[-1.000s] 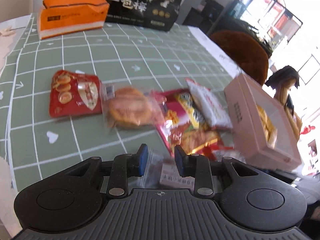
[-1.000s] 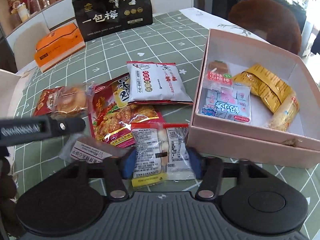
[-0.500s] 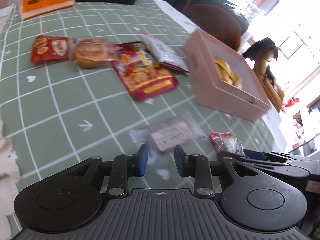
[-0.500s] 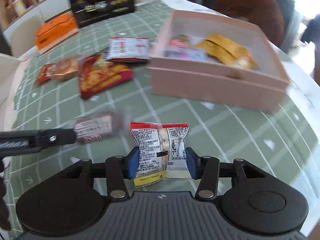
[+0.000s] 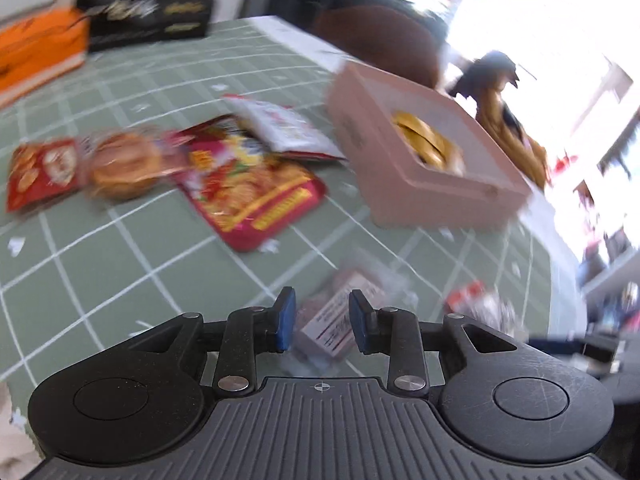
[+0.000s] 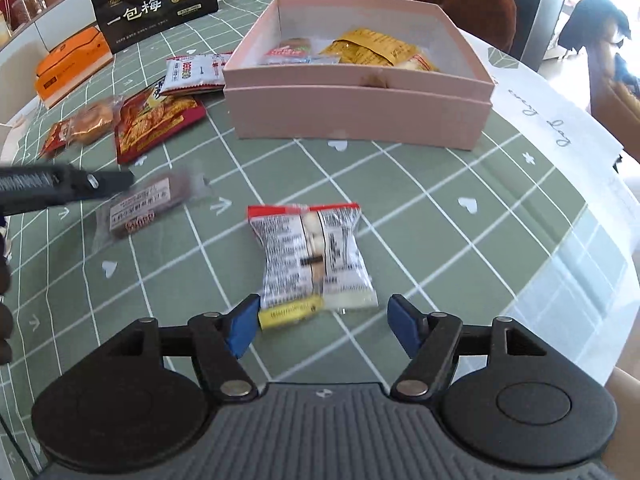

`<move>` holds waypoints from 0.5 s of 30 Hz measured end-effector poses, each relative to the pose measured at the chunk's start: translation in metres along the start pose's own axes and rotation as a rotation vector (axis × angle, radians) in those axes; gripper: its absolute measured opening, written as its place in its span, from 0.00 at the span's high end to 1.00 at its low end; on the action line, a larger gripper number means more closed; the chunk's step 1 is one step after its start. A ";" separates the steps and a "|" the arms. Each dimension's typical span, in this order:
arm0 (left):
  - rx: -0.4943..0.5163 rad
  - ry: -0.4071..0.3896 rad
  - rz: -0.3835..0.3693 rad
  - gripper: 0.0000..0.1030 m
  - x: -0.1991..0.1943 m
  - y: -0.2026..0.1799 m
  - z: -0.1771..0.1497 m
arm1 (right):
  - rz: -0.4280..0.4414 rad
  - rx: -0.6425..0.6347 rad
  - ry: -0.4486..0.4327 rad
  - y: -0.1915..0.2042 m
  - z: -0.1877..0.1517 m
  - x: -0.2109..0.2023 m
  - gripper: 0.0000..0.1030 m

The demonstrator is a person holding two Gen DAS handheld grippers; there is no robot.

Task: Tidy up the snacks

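A pink box (image 6: pixel 360 108) holding several snacks stands on the green grid tablecloth (image 6: pixel 420 208); it also shows in the left wrist view (image 5: pixel 420 184). My right gripper (image 6: pixel 322 328) is open, with a silver and red snack packet (image 6: pixel 312 256) lying flat on the cloth just ahead of it. My left gripper (image 5: pixel 322 320) is open, its pads either side of a clear-wrapped brown snack bar (image 5: pixel 340 316) that lies on the cloth. That bar (image 6: pixel 140 208) shows in the right wrist view beside the left gripper's finger (image 6: pixel 68 188).
Loose snacks lie left of the box: a red packet (image 6: pixel 156 120), a white packet (image 6: pixel 192 74), a wrapped round cake (image 6: pixel 90 124) and a small red packet (image 6: pixel 58 138). An orange box (image 6: pixel 68 66) and a black bag (image 6: pixel 154 2) stand at the back. The table edge is at the right.
My right gripper opened and let the silver and red packet down onto the cloth. My left gripper moved forward so the brown bar now lies between its pads.
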State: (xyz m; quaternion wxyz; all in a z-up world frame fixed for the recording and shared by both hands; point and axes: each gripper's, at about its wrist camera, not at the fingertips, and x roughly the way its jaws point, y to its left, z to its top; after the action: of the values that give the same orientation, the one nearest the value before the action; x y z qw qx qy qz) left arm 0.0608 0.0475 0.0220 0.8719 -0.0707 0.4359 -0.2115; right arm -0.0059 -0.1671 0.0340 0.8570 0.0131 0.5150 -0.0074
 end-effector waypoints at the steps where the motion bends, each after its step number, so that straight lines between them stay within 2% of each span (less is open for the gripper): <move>1: 0.034 0.010 -0.001 0.67 0.000 -0.006 -0.003 | -0.003 0.002 -0.001 -0.001 -0.003 -0.001 0.30; 5: 0.130 0.016 0.047 0.67 0.002 -0.023 -0.009 | -0.021 0.002 -0.008 -0.001 -0.013 -0.003 0.23; 10: 0.163 0.033 0.079 0.66 0.012 -0.032 0.001 | -0.028 0.007 -0.017 0.001 -0.021 -0.006 0.18; 13: 0.176 0.064 0.070 0.56 0.024 -0.037 0.009 | -0.026 0.003 -0.023 0.001 -0.025 -0.007 0.15; 15: 0.206 0.077 0.072 0.56 0.029 -0.044 0.013 | -0.024 0.000 -0.025 0.001 -0.027 -0.008 0.14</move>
State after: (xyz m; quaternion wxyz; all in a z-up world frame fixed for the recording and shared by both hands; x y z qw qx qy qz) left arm 0.0729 -0.0056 0.0220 0.8642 0.0429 0.4473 -0.2264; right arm -0.0336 -0.1657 0.0280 0.8632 0.0071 0.5045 -0.0177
